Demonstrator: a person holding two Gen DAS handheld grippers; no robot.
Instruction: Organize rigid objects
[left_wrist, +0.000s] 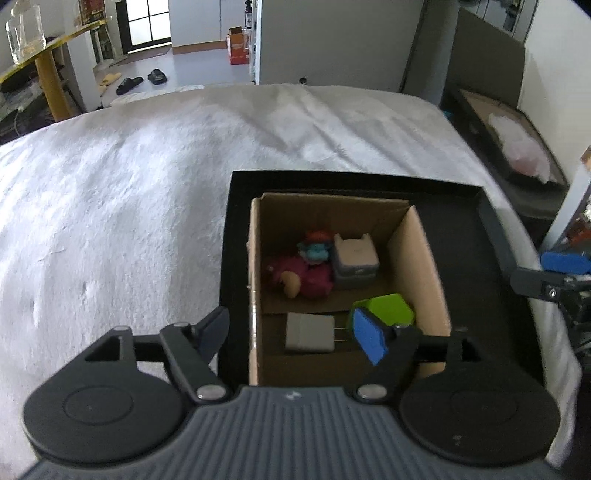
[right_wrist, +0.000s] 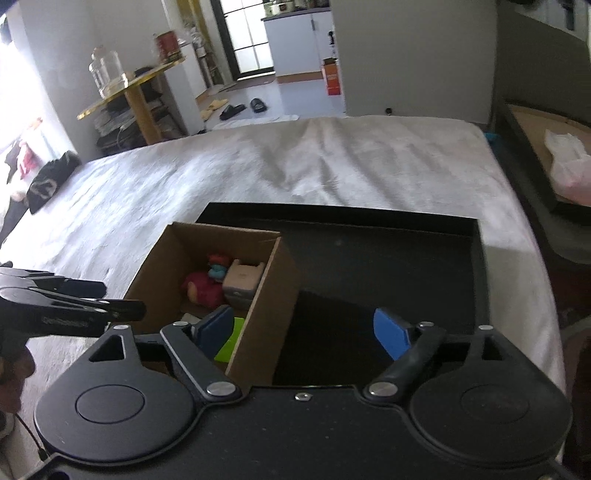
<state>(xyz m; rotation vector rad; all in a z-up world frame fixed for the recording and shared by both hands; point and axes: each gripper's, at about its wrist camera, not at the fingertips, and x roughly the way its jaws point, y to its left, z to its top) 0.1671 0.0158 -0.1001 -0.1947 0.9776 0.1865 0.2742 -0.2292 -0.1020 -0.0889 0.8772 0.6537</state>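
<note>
A cardboard box (left_wrist: 424, 258) stands in the left part of a black tray (left_wrist: 476, 295) on the bed. Inside lie a magenta plush toy (left_wrist: 306, 277), a small blue and red figure (left_wrist: 314, 247), a grey case (left_wrist: 354, 262), a grey plug adapter (left_wrist: 310, 332) and a green block (left_wrist: 388, 308). My left gripper (left_wrist: 291, 336) is open and empty above the box's near end. My right gripper (right_wrist: 306, 332) is open and empty, straddling the box's right wall (right_wrist: 266, 295). The toys (right_wrist: 218, 277) also show in the right wrist view.
The white bedsheet (left_wrist: 129, 206) spreads to the left and behind the tray. The tray's right half (right_wrist: 388, 273) is bare black. A dark bedside frame (right_wrist: 535, 155) with a plastic bag lies to the right. A yellow table (right_wrist: 136, 92) stands beyond the bed.
</note>
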